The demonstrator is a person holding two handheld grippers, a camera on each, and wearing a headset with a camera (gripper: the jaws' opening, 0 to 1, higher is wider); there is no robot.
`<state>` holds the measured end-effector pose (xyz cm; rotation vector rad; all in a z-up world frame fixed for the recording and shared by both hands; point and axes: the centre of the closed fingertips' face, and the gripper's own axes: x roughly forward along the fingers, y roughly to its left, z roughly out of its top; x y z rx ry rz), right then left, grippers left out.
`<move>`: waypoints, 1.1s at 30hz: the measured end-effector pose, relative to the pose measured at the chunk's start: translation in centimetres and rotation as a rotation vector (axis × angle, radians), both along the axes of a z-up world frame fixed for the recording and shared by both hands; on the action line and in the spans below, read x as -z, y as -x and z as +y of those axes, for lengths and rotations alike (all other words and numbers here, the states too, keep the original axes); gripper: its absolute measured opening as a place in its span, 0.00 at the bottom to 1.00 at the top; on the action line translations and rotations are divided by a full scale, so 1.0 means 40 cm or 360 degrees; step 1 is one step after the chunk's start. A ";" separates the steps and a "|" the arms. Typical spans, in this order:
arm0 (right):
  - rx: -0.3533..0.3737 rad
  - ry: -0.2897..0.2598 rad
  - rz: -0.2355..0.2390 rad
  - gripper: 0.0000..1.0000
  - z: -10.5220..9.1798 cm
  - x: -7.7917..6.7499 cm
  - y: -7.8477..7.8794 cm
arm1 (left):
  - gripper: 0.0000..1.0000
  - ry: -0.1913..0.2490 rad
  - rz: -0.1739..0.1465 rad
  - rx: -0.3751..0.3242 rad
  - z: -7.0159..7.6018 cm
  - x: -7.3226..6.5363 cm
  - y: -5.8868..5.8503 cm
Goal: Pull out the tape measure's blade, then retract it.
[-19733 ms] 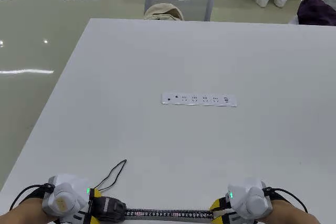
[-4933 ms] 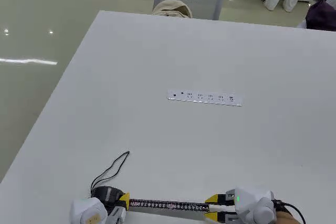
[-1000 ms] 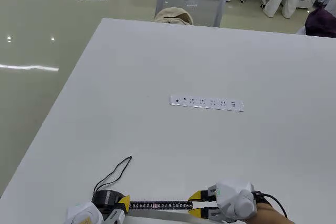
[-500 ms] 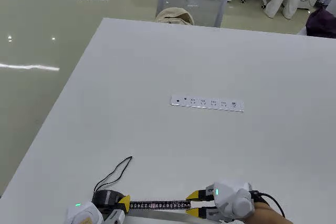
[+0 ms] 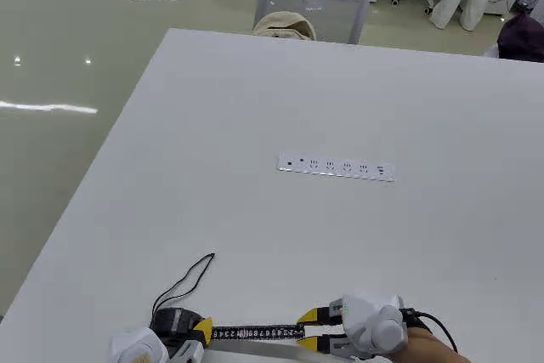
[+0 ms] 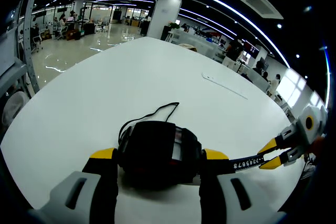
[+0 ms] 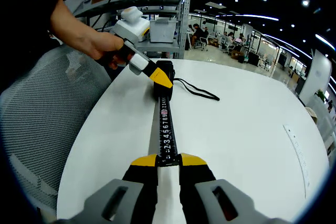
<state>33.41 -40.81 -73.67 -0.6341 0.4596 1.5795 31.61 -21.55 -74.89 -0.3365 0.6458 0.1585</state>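
Right gripper (image 5: 302, 330) now nearer tape measure case (image 5: 174, 323), pinching blade (image 5: 255, 331) tip | left gripper (image 6: 159, 156) clamps case | retraction underway.

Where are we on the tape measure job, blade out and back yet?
Done: the blade is pulled out, spanning from the case to the right tool. In hand: the left tool clamps the case, and the right tool pinches the blade's end. The span is shorter than a few seconds ago, so retraction looks under way. Left: feed the rest back into the case.
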 end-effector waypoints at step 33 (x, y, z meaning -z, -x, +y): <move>-0.0019 -0.0016 0.0016 0.13 0.043 0.008 0.001 | 0.59 0.0048 -0.0005 -0.0018 0.012 -0.001 0.001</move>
